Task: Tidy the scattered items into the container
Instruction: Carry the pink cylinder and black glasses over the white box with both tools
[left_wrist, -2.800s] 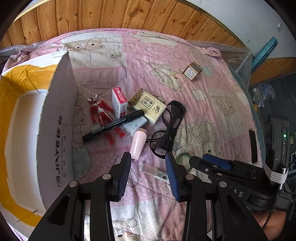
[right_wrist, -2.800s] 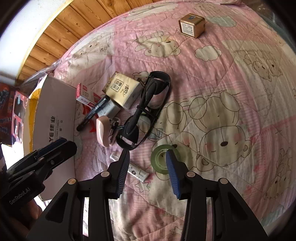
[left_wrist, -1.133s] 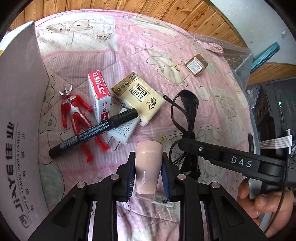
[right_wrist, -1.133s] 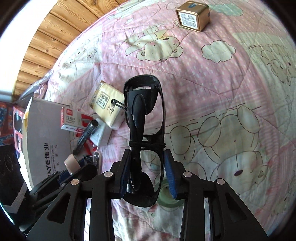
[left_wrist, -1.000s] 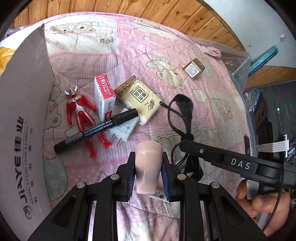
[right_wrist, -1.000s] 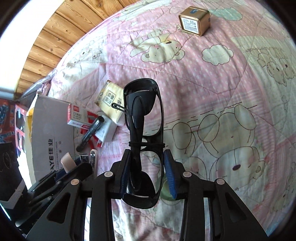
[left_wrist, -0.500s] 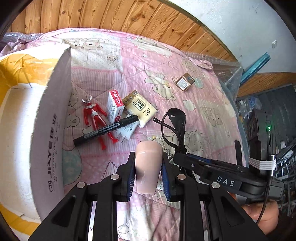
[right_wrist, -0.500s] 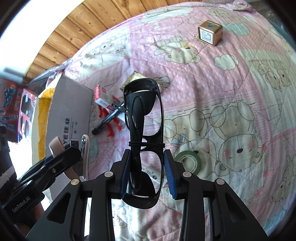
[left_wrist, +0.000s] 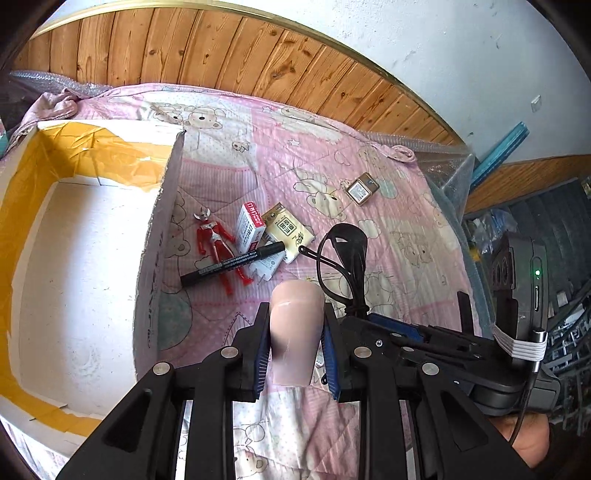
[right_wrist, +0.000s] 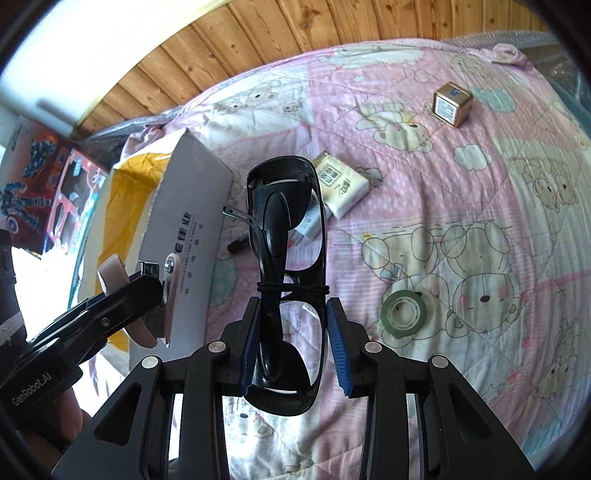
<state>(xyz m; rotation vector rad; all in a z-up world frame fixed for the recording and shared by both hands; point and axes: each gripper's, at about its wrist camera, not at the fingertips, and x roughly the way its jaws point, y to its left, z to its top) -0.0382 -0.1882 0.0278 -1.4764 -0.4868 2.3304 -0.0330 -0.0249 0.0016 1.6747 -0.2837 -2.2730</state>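
Left gripper jaws clamp the pink tube; right gripper jaws clamp the glasses. Carry both toward nine o'clock, over the box wall, before releasing.

"GenRobot.AI" on left gripper body; box, pack print unreadable

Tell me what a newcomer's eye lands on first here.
Both grippers are loaded: the right gripper clamps black glasses, the left gripper a pale pink case. Left of them stands the open cardboard box, with a red toy figure and black marker beside it on the pink quilt.
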